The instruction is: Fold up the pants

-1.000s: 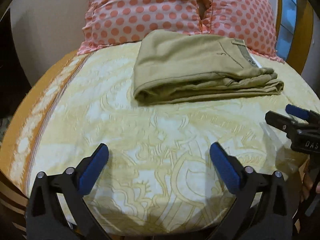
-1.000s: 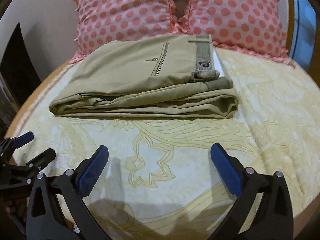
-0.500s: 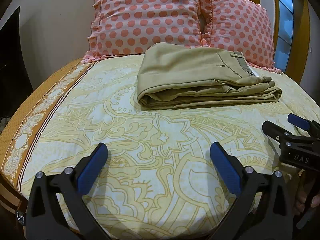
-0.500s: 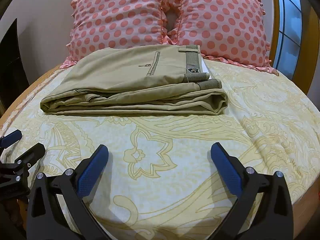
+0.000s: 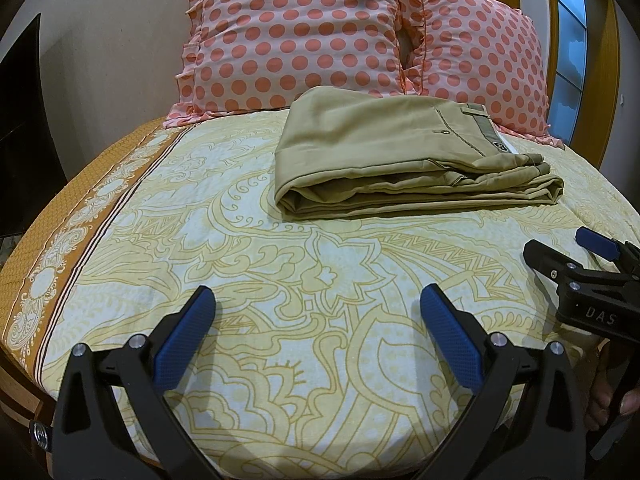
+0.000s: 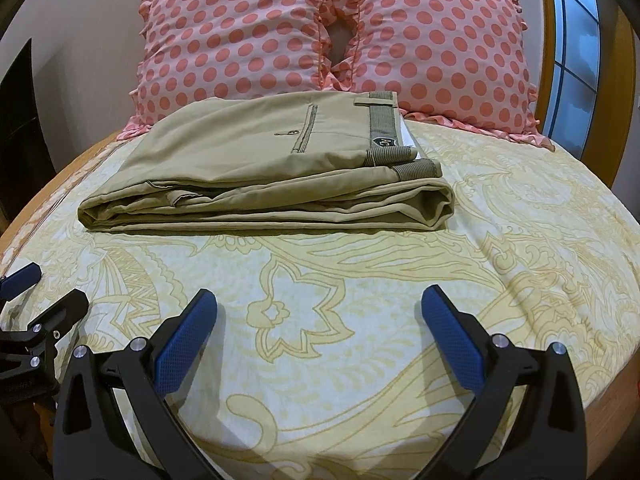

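— Pants [image 6: 256,176]? Khaki, folded into a flat, layered rectangle, lying on the far half of the bed, well apart from both tools. Waistband [image 6: 385,128] on top at the right end, a small badge on it, back pocket with its button just left of that.

— Neat enough?

— Mostly. Layers stacked fairly square, rounded fold at each end, edges a little uneven along the near side. No leg trailing loose, nothing spilling out.

— Behind the stack?

— Two pink polka-dot pillows [image 6: 248,32], propped upright, the far edge of the pants right up against them or close to it; hard to say which.

— Underneath?

— Yellow patterned bedsheet [image 6: 312,304], orange border [image 5: 80,224] running down the left side in the left view. A few soft wrinkles to the right of the stack.

— And the tongs?

— Left gripper [image 5: 316,316] spread wide, holding nothing, hovering over bare sheet near the bed's near edge. Right gripper [image 6: 320,316] likewise wide apart and empty, just beside the left one, each visible at the edge of the other's view.

— So, how far along?

— Looks finished, by all appearances. Folding done, nothing gripped. At most a slight squaring of the near edges left, and probably not even that.
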